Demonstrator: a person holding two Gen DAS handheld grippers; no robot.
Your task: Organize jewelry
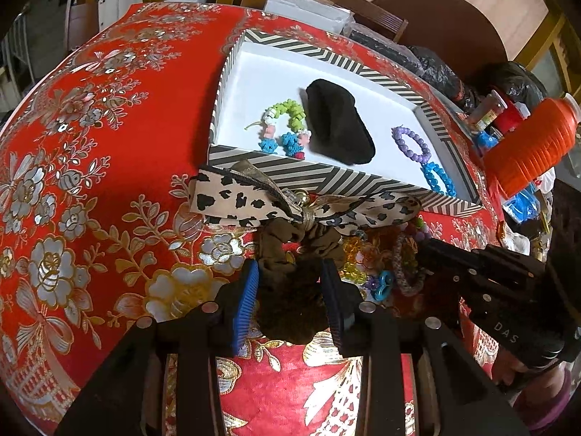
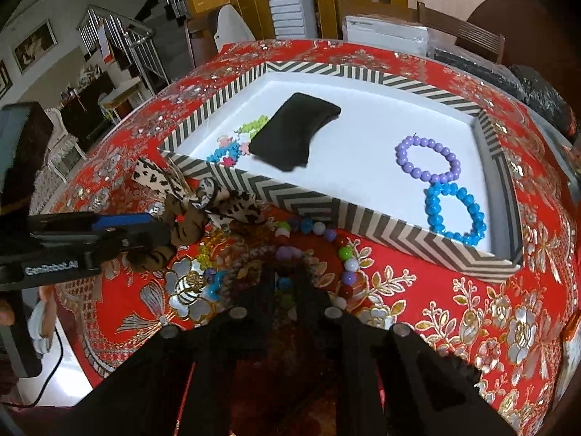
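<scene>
A striped box (image 1: 316, 178) (image 2: 363, 214) with a white floor holds a black pouch (image 1: 337, 123), a purple bead bracelet (image 2: 399, 152), a blue bead bracelet (image 2: 432, 203) and a green-and-blue charm bracelet (image 1: 294, 112). In front of it lies a brown scrunchie with a leopard-print bow (image 1: 232, 196). My left gripper (image 1: 290, 290) is shut on the scrunchie, blue pads pressing its sides. To the right lies a pile of mixed beads (image 2: 345, 254) (image 1: 366, 261). My right gripper (image 2: 287, 279) (image 1: 425, 250) is shut with its tips in the pile; whether it pinches a piece I cannot tell.
The red floral tablecloth (image 1: 90, 181) covers a round table that drops off at left and front. An orange ribbed bottle (image 1: 533, 145), small jars and black plastic bags (image 1: 435, 69) crowd the right side. Chairs and a white carton (image 2: 385, 32) stand behind.
</scene>
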